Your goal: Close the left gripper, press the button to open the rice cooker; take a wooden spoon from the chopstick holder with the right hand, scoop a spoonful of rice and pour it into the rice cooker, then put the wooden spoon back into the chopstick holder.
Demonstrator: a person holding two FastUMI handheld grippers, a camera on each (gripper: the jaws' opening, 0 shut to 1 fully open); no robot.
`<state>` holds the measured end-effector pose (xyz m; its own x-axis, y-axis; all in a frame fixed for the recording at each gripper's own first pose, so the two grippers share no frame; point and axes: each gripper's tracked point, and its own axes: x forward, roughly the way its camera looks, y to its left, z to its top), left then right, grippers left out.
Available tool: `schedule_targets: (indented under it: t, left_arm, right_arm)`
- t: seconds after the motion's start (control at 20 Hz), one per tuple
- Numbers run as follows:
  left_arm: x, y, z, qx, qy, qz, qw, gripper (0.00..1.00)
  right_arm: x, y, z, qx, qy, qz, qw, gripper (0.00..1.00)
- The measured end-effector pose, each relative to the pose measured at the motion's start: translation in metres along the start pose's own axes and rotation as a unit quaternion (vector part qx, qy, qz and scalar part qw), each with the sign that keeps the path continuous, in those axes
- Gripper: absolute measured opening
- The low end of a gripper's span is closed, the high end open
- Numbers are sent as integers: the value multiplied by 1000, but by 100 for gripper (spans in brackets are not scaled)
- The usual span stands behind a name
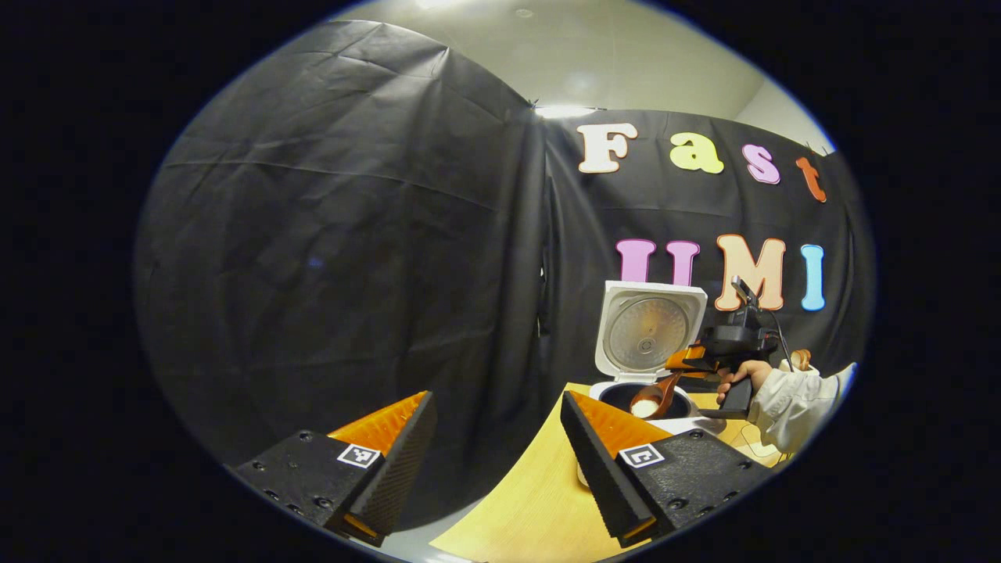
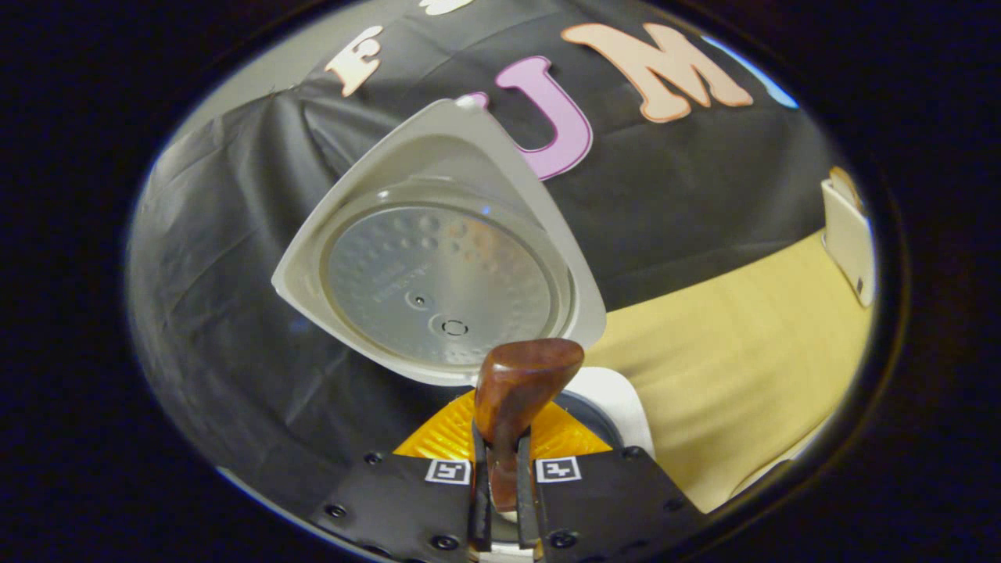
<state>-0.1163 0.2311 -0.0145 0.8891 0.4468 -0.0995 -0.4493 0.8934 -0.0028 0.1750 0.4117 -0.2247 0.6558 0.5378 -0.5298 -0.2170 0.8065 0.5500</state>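
Right gripper (image 2: 500, 485) is clamped on the handle of the wooden spoon (image 2: 516, 399), both fingers pressing its sides. In the left gripper view the same right gripper (image 1: 688, 358), held by a hand (image 1: 739, 379) in a pale sleeve (image 1: 794, 403), holds the spoon tilted down with its bowl of white rice (image 1: 645, 407) just over the dark inner pot of the rice cooker (image 1: 641, 391). The cooker's lid (image 2: 438, 281) stands raised, its metal inner plate facing forward. Left gripper (image 1: 496, 446) hovers near the edge of the wooden counter (image 1: 532, 500) with its fingers wide apart, holding nothing, well apart from the cooker. At the far right of the right gripper view, a white holder (image 2: 848, 234) stands on the counter.
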Motion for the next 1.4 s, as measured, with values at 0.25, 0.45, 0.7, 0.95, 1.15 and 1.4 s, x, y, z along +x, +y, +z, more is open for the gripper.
schedule_targets:
  t: [0.25, 0.45, 0.7, 0.95, 1.15, 1.4]
  left_arm:
    - [6, 2, -9, -15, 7, 3, 1000, 95]
    - [8, -1, -11, -16, 5, 0, 1000, 94]
    - [11, -12, -9, -20, 1, -10, 1000, 94]
    - [10, -20, -8, -22, -3, -20, 1000, 95]
    - [9, -24, -5, -22, -8, -25, 999, 95]
    - [7, -30, -6, -22, -7, -30, 999, 94]
  right_arm:
    - [2, 10, -3, -67, -5, -2, 998, 16]
    - [1, 20, 1, -149, -16, 2, 989, 16]
    - [-3, 27, 10, -245, -33, 7, 969, 14]
    - [-5, 33, 20, -357, -62, 19, 932, 16]
    - [-9, 35, 26, -427, -87, 19, 900, 14]
    - [-20, 42, 30, -434, -97, 39, 895, 15]
